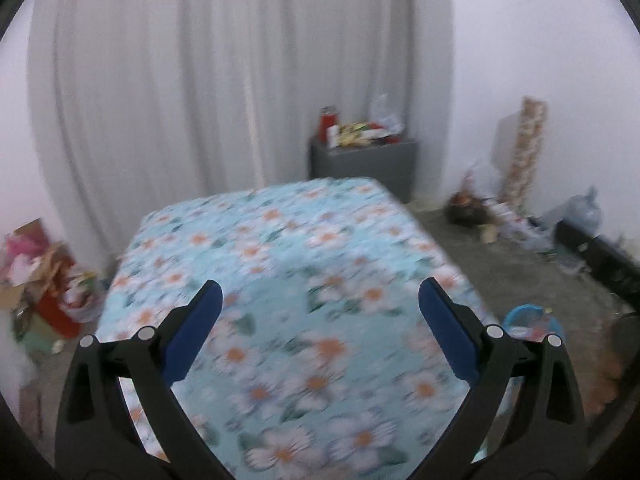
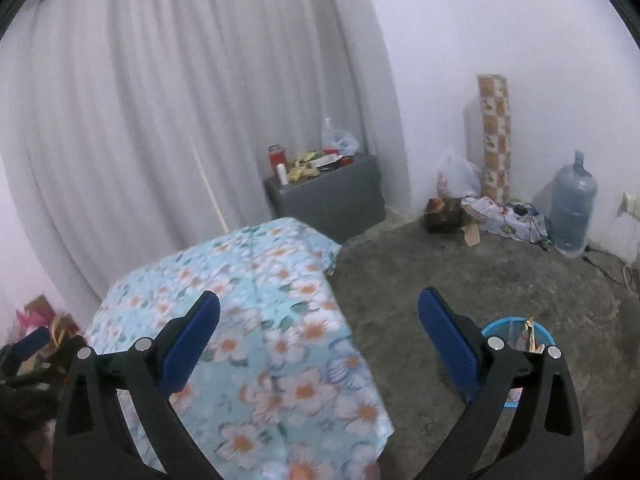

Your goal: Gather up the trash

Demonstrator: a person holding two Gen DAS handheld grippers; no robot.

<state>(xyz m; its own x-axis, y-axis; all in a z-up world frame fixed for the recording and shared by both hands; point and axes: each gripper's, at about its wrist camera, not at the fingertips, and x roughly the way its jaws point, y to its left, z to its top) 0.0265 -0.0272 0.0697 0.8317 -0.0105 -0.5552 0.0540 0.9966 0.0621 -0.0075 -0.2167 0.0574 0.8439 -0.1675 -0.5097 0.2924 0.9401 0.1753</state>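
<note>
A blue trash basket [image 2: 538, 330] stands on the floor right of the table, with wrappers inside; it also shows in the left wrist view [image 1: 528, 320]. My left gripper [image 1: 318, 300] is open and empty above the floral tablecloth [image 1: 280, 280]. My right gripper [image 2: 318, 312] is open and empty over the table's right edge [image 2: 336, 312], left of the basket. The left gripper's blue finger [image 2: 30, 342] shows at the far left of the right wrist view. No trash shows on the tablecloth.
A grey cabinet [image 2: 332, 196] with a red flask, wrappers and a plastic bag stands at the curtain. Bags, a patterned roll [image 2: 496, 136], cables and a water jug [image 2: 572, 208] line the right wall. A pile of boxes and paper [image 1: 40, 280] lies left of the table.
</note>
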